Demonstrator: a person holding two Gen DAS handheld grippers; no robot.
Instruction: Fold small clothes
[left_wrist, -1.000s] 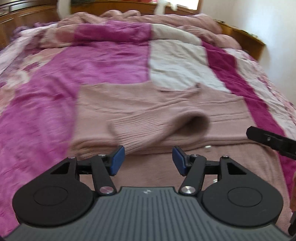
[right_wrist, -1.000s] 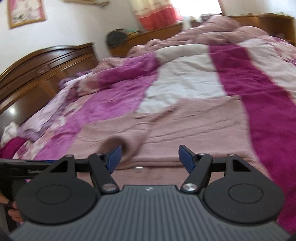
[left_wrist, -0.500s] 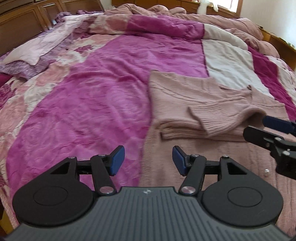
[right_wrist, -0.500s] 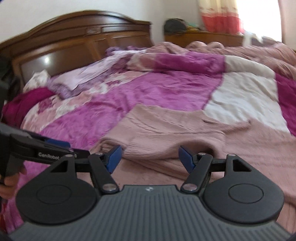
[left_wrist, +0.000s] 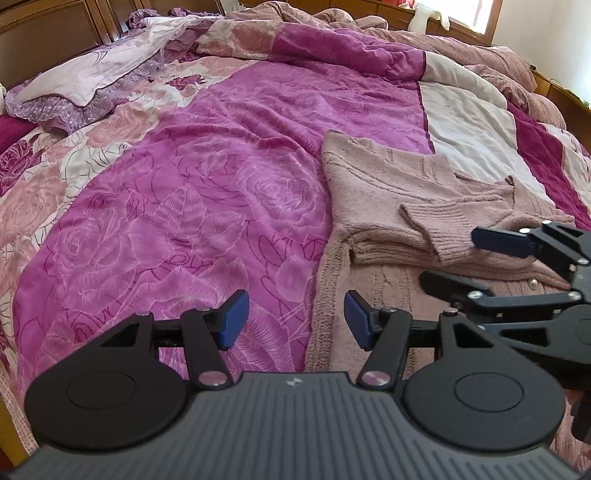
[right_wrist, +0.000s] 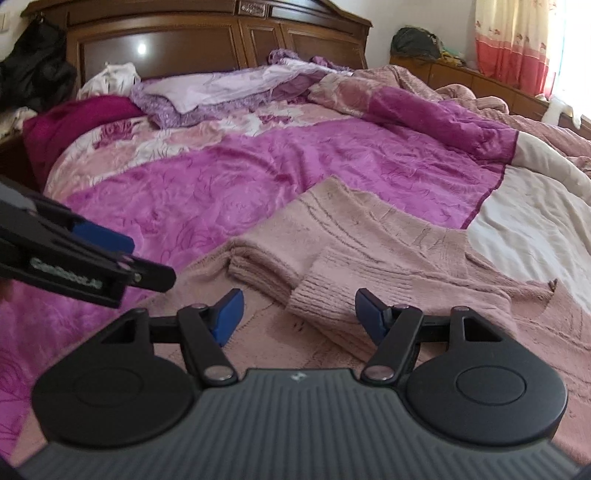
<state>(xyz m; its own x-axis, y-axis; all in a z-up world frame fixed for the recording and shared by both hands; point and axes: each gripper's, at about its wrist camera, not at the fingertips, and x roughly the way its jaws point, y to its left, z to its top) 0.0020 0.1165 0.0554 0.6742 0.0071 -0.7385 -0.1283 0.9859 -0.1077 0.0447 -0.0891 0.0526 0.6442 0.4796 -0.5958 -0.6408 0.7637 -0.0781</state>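
Note:
A dusty-pink knit sweater (left_wrist: 384, 192) lies partly folded on the bed, one sleeve with a ribbed cuff (left_wrist: 439, 225) laid across it. It also shows in the right wrist view (right_wrist: 369, 240), cuff (right_wrist: 325, 295) nearest. My left gripper (left_wrist: 295, 319) is open and empty, over the sweater's left edge and the magenta quilt. My right gripper (right_wrist: 299, 314) is open and empty, its jaws either side of the cuff, just short of it. The right gripper also shows in the left wrist view (left_wrist: 461, 258).
The magenta rose-patterned quilt (left_wrist: 184, 206) covers the bed. A lilac pillow (right_wrist: 218, 92) and a dark red cloth (right_wrist: 74, 118) lie by the wooden headboard (right_wrist: 192, 40). A rumpled pink blanket (left_wrist: 461, 51) lies at the far side. The left gripper (right_wrist: 92, 258) shows at the left of the right wrist view.
Both grippers have swung left and pulled back from the sweater, so the headboard and pillows have come into view. Both stayed open and empty. The sweater has not moved.

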